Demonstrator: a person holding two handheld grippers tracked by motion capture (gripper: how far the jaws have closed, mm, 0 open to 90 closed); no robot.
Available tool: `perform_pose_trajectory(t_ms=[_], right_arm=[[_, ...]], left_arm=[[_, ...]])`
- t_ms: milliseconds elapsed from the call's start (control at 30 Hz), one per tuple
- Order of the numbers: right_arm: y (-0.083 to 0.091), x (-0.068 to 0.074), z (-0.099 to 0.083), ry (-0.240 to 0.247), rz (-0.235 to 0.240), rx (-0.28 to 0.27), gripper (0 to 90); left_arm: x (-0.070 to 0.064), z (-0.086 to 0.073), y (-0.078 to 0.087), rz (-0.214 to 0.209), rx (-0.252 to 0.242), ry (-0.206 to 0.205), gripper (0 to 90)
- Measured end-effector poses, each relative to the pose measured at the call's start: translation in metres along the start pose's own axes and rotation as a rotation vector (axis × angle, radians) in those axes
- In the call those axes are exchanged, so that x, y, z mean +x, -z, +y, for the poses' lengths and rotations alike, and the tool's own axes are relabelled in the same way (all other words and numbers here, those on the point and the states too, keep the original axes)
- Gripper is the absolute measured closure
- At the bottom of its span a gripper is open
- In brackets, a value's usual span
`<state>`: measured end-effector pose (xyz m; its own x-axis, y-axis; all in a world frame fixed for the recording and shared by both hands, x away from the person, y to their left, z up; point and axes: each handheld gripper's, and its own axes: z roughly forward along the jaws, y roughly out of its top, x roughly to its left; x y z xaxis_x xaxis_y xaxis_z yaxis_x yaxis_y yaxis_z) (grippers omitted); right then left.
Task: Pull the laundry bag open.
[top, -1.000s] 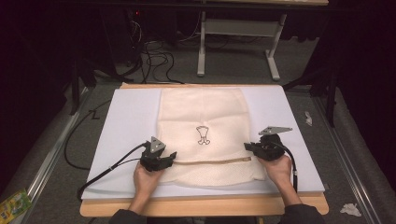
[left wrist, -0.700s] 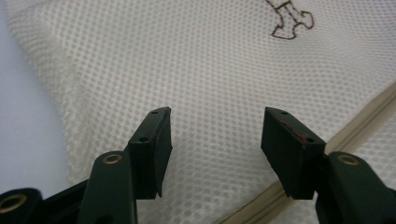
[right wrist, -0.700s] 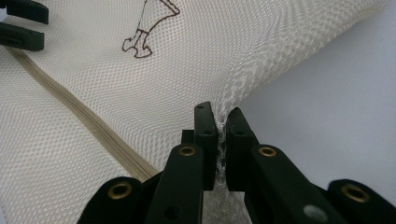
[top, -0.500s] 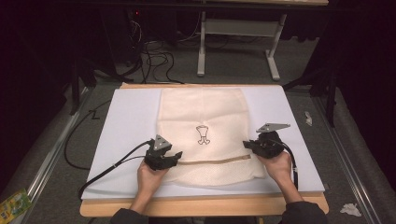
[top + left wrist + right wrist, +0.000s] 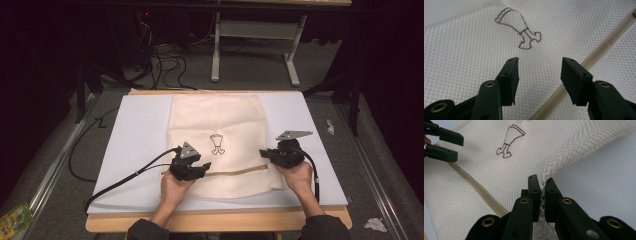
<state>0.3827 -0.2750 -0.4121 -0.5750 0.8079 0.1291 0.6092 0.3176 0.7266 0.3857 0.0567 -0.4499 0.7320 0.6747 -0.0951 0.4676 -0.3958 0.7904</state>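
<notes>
A cream mesh bag (image 5: 220, 120) lies flat on the white board (image 5: 140, 135), with a brown emblem (image 5: 216, 144) at its middle and a tan zipper (image 5: 235, 171) across its near part. My left gripper (image 5: 202, 168) hovers open over the mesh just above the zipper (image 5: 594, 57), with the emblem (image 5: 519, 31) ahead of its gripper (image 5: 540, 67). My right gripper (image 5: 263, 154) is shut on the bag's right edge; the mesh (image 5: 486, 170) bunches between its jaws at the gripper (image 5: 542, 183) and rises slightly off the board. The left gripper (image 5: 459, 148) shows open at the far left of the right gripper view.
The board rests on a wooden table (image 5: 215, 220) whose front edge is near my forearms. A black cable (image 5: 125, 177) trails left from the left gripper across the board. Grey floor surrounds the table, with cables (image 5: 165, 55), a white table frame (image 5: 255, 35) behind and crumpled paper (image 5: 374, 225) at right.
My left gripper has shifted a little to the right, over the bag near the zipper. The right gripper has barely moved and still holds the bag's edge.
</notes>
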Motion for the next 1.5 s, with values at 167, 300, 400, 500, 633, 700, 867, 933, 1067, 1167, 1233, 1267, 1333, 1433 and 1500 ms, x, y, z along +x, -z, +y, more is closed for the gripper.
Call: perform_pose_trajectory(t_ms=[167, 300, 400, 500, 633, 700, 867, 933, 1067, 1167, 1233, 1267, 1333, 1433, 1500], right_arm=[[0.002, 0.000, 0.001, -0.002, 0.004, -0.002, 87.7], [0.002, 0.000, 0.002, -0.010, 0.014, -0.011, 87.7], [0.000, 0.000, 0.002, -0.011, 0.019, -0.015, 87.7], [-0.001, 0.001, 0.002, -0.001, 0.020, -0.018, 87.7], [0.000, 0.001, 0.003, -0.015, 0.024, -0.014, 87.7], [0.002, 0.002, 0.005, -0.019, 0.028, -0.014, 87.8], [0.004, 0.008, 0.013, 0.004, 0.021, -0.012, 87.7], [0.003, 0.010, 0.014, 0.008, 0.021, -0.014, 87.8], [0.000, 0.014, 0.015, 0.014, 0.022, -0.012, 87.8], [-0.002, 0.016, 0.016, 0.013, 0.032, -0.015, 87.8], [-0.002, 0.016, 0.017, 0.014, 0.038, -0.018, 87.8], [-0.002, 0.015, 0.016, 0.012, 0.040, -0.019, 87.8], [-0.001, 0.014, 0.016, 0.003, 0.051, -0.024, 87.8], [-0.001, 0.014, 0.014, -0.009, 0.060, -0.031, 87.8], [-0.001, 0.013, 0.013, -0.008, 0.067, -0.035, 87.8]], left_arm=[[-0.015, 0.013, -0.004, -0.065, -0.030, -0.005, 49.4], [-0.026, 0.018, -0.009, -0.097, -0.022, -0.033, 54.4], [-0.032, 0.021, -0.014, -0.132, -0.019, -0.037, 55.1], [-0.038, 0.023, -0.019, -0.162, -0.025, -0.041, 55.1], [-0.046, 0.025, -0.026, -0.205, -0.028, -0.032, 55.3], [-0.051, 0.026, -0.028, -0.229, -0.033, -0.050, 57.5], [-0.059, 0.030, -0.032, -0.260, -0.046, -0.055, 59.3], [-0.064, 0.031, -0.032, -0.275, -0.055, -0.061, 59.3], [-0.068, 0.029, -0.039, -0.292, -0.044, -0.052, 59.3], [-0.071, 0.029, -0.043, -0.300, -0.038, -0.045, 59.6], [-0.075, 0.030, -0.045, -0.297, -0.040, -0.057, 59.9], [-0.076, 0.031, -0.046, -0.303, -0.041, -0.055, 59.9], [-0.079, 0.033, -0.048, -0.300, -0.037, -0.057, 59.5], [-0.084, 0.034, -0.051, -0.297, -0.037, -0.071, 59.5], [-0.085, 0.034, -0.054, -0.305, -0.045, -0.051, 59.7]])
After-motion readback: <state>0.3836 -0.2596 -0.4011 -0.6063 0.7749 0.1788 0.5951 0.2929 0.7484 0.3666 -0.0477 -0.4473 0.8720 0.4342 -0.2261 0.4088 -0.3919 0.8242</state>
